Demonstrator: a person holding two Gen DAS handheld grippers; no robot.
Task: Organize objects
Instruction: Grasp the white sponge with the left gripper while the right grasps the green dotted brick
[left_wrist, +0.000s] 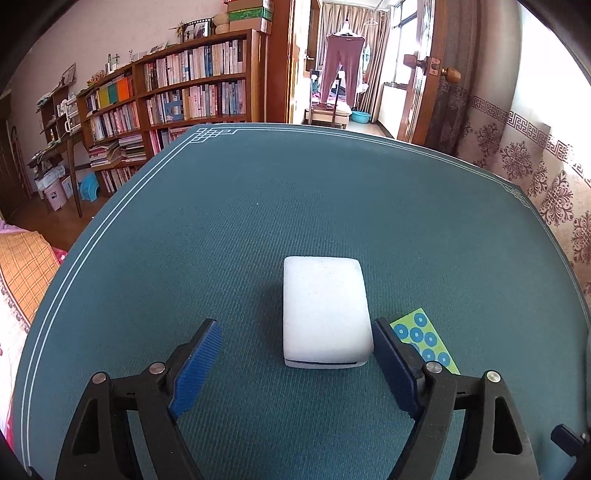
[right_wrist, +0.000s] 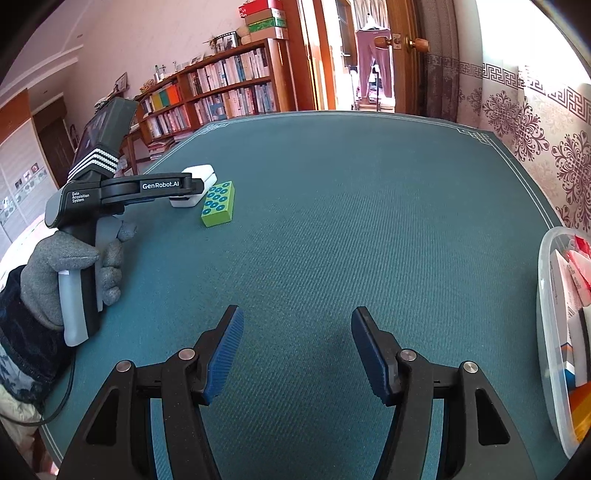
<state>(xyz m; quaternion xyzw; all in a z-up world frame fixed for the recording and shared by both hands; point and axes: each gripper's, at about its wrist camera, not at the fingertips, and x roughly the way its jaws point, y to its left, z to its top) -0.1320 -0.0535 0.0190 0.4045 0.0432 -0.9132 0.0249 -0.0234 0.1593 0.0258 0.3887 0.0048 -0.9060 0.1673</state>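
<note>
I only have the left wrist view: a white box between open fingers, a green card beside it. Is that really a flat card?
Observer: No. The right wrist view shows a thick green block with blue dots on top, beside the white box.
Reviewer: Any container around?
Observer: Yes, a clear plastic bin at the table's right edge, already holding packets.
Reviewer: And the right hand-held gripper?
Observer: The right hand-held gripper is open and empty over bare green mat; the left hand-held gripper straddles the box.

Left view close over white box (left_wrist: 326, 314), right view farther back — both share it
</note>
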